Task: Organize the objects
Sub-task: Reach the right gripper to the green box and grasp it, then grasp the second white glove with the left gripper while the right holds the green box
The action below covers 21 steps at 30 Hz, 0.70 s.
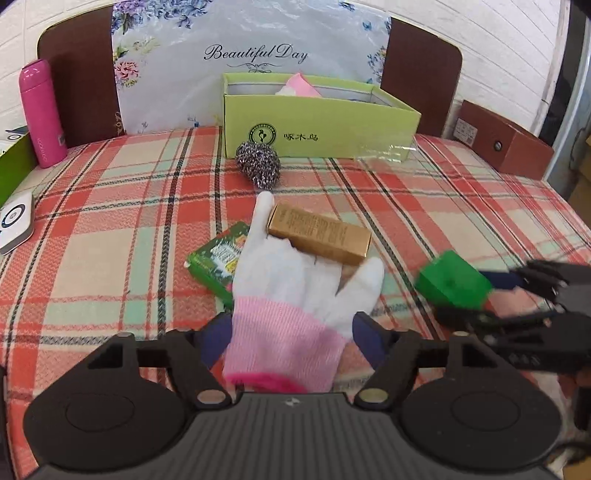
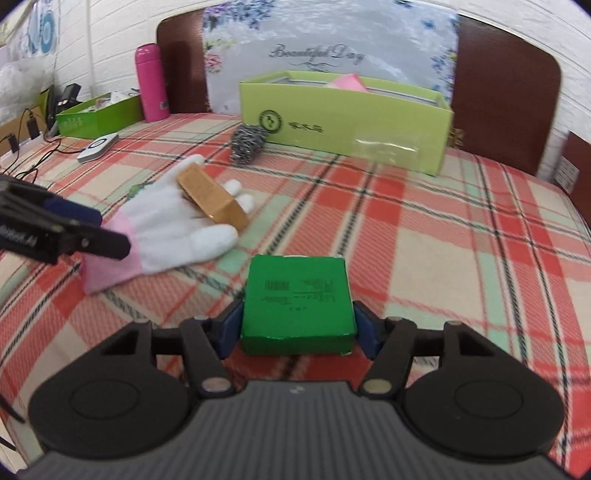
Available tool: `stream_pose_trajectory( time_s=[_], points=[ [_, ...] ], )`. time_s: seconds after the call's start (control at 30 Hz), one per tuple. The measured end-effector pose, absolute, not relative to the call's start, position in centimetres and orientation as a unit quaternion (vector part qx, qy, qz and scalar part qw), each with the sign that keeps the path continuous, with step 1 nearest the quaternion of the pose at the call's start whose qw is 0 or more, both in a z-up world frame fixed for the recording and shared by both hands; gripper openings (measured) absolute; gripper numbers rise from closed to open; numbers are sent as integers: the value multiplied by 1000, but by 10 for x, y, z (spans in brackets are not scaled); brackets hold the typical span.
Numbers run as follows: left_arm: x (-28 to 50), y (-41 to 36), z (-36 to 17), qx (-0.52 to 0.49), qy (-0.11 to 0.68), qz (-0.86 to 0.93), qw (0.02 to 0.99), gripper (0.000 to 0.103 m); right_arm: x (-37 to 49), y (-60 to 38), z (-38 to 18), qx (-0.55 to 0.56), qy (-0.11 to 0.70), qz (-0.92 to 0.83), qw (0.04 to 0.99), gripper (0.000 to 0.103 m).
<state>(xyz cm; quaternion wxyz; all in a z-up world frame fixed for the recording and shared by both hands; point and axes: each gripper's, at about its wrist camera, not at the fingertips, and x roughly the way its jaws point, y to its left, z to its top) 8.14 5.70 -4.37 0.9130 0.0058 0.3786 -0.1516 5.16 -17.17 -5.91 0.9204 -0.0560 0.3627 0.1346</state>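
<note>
While "Beautiful Day" reads behind, left fingers (image 1: 291, 332) gape astride a white-and-pink knitted glove (image 1: 295, 295); right fingers (image 2: 297, 326) clamp a green cardboard box (image 2: 297, 299).

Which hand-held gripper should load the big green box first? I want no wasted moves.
Right. The right hand-held gripper already clamps the green carton, while the left hand-held gripper stands open around the glove cuff, gripping nothing. The box lies ahead.

A bed covered in a red, cream and green plaid blanket (image 1: 424, 206) fills the view. At twelve o'clock stands a dark brown headboard (image 1: 421, 70), a floral "Beautiful Day" sheet (image 1: 255, 48) draped over its middle. Behind it runs a white brick wall (image 2: 517, 26), evenly lit.
</note>
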Motion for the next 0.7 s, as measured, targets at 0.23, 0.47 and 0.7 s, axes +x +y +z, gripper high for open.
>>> stream_pose_trajectory(
  time_s=[0.23, 0.47, 0.7],
  points=[
    [89, 36, -53, 18, 418, -202, 886, 8, 40, -177, -59, -41, 364, 126, 922, 62],
    [77, 21, -53, 44, 421, -204, 883, 27, 41, -173, -59, -45, 362, 129, 922, 65],
    [98, 12, -54, 30, 415, -173, 893, 57, 41, -173, -57, -44, 359, 122, 925, 68]
  ],
)
